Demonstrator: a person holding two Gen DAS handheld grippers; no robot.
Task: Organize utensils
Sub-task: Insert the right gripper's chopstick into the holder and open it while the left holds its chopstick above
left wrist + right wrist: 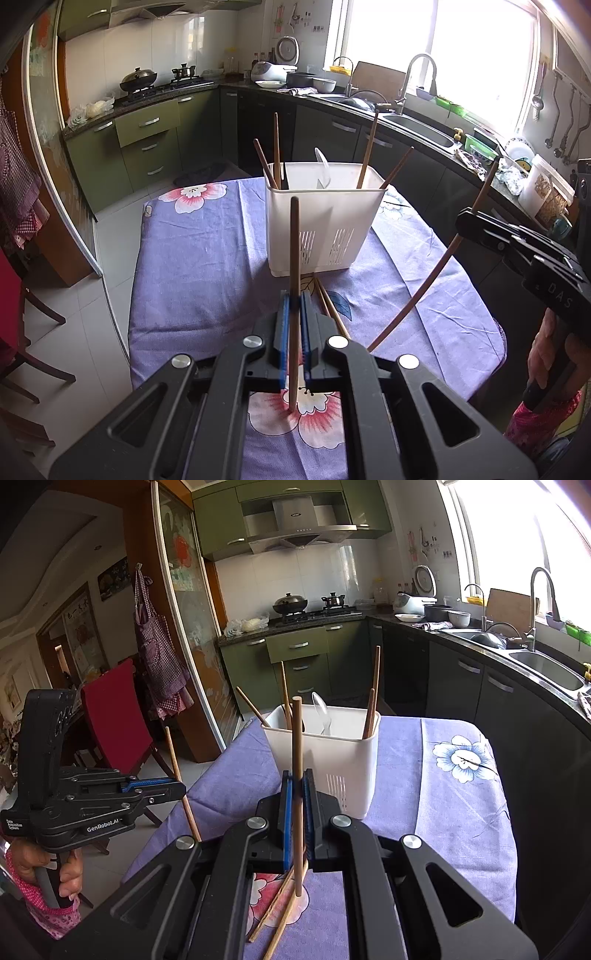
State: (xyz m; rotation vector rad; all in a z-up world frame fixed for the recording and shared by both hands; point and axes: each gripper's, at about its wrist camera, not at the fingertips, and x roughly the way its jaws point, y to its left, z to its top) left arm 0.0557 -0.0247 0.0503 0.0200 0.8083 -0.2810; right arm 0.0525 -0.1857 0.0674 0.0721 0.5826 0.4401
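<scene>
A white plastic utensil caddy stands on the purple flowered tablecloth; it also shows in the right wrist view. It holds several wooden chopsticks and a clear plastic spoon. My left gripper is shut on one upright wooden chopstick, in front of the caddy. My right gripper is shut on another upright chopstick; it shows from the side in the left wrist view. Two loose chopsticks lie on the cloth below the right gripper.
A kitchen counter with sink, faucet and dishes runs along the right. Stove with pots sits at the back left. A red-covered chair stands left of the table. The table edge drops to tiled floor on the left.
</scene>
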